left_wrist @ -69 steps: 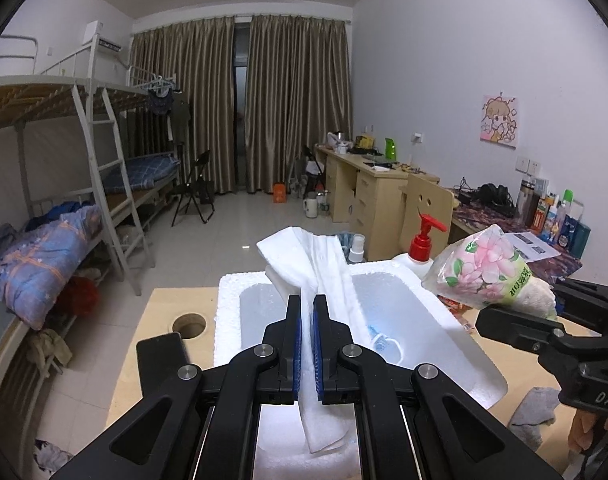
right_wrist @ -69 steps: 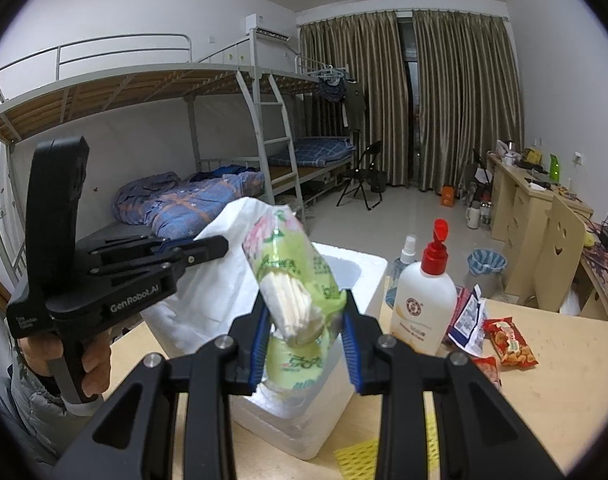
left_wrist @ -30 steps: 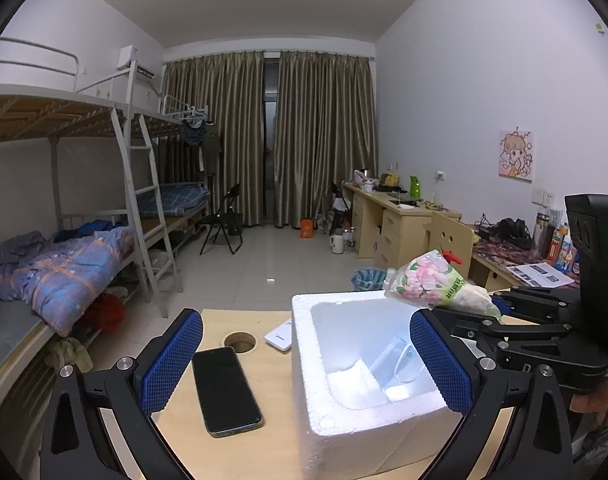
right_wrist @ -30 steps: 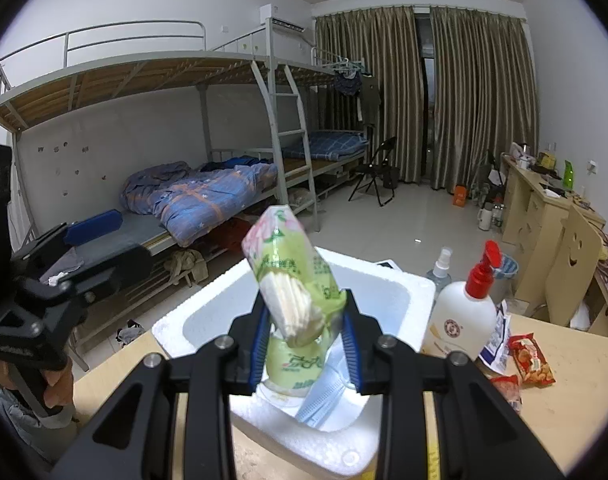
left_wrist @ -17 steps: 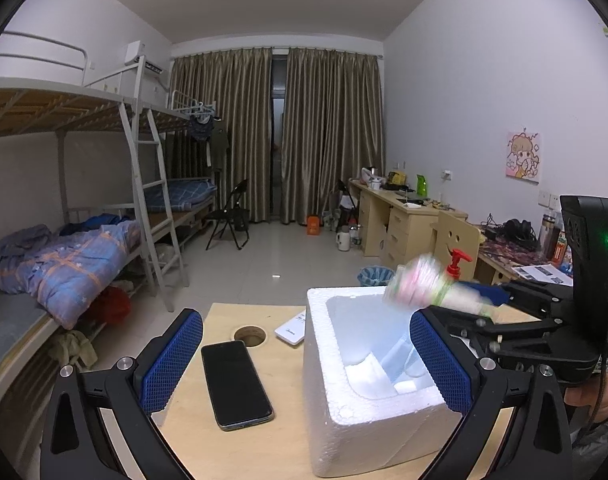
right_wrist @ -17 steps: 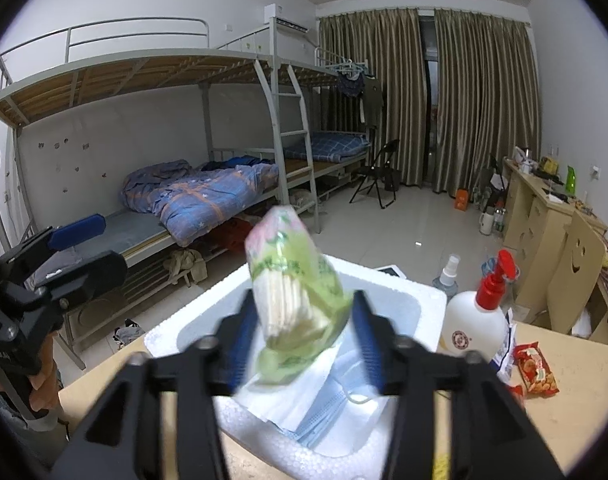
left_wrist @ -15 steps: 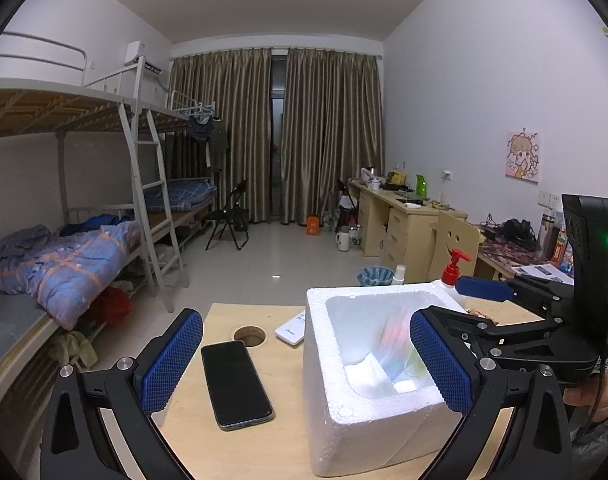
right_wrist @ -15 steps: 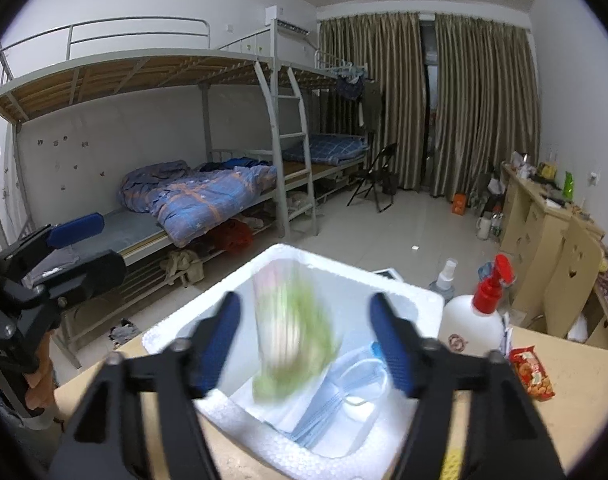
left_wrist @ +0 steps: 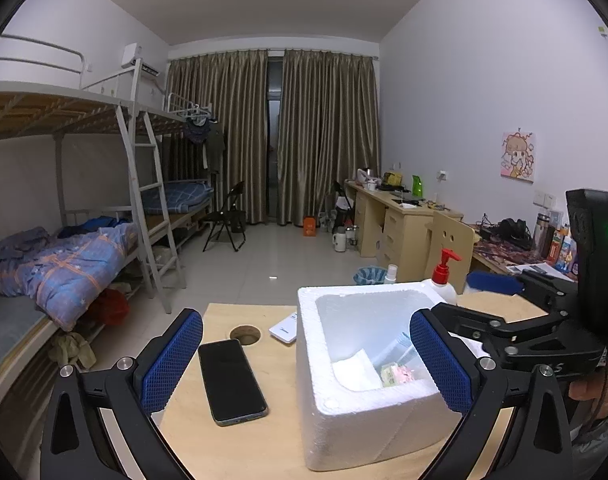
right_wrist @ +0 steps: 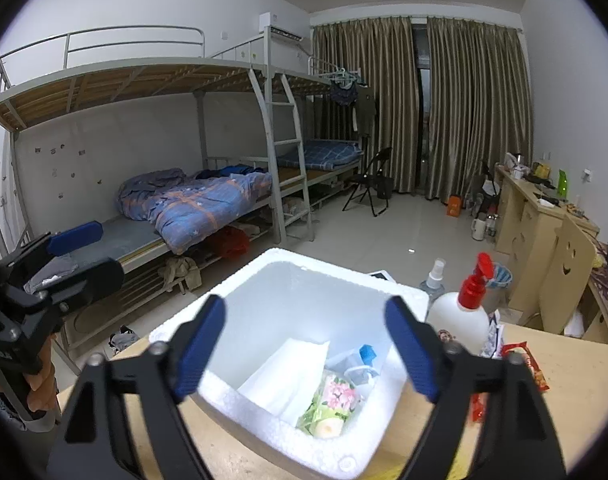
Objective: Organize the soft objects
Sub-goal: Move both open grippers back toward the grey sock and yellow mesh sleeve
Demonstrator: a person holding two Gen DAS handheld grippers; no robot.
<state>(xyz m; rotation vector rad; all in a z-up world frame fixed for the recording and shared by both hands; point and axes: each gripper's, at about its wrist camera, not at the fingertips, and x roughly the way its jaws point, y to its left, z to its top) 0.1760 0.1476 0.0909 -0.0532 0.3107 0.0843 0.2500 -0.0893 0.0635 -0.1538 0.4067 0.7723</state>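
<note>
A: What is the right gripper (right_wrist: pixel 306 346) doing over the foam box (right_wrist: pixel 368 288)?

B: It is hovering above the opening with its jaws spread wide and nothing between them. The left gripper (left_wrist: pixel 306 360) is also gaping and carrying nothing, hanging on the near side of the box, above the table (left_wrist: pixel 264 440).

A: And where are the soft things lying?

B: Inside the box. The floral tissue pack (right_wrist: pixel 330 404) is resting in the near corner, touching the folded white towel (right_wrist: pixel 288 372) beside it, and blue face masks (right_wrist: pixel 354 362) are lying just behind.

A: So which step is in hand?

B: It is looking like the gap between a drop and the next pick. Both grippers are free.

A: What is the next move calling for?

B: Probably finding another soft item. The table is showing mostly hard things: a smartphone (left_wrist: pixel 232 380), a red-pump bottle (right_wrist: pixel 462 312), snack packets (right_wrist: pixel 522 364). If something soft is remaining, it is lying outside these views, so the person is likely needing to turn a gripper toward it first.
</note>
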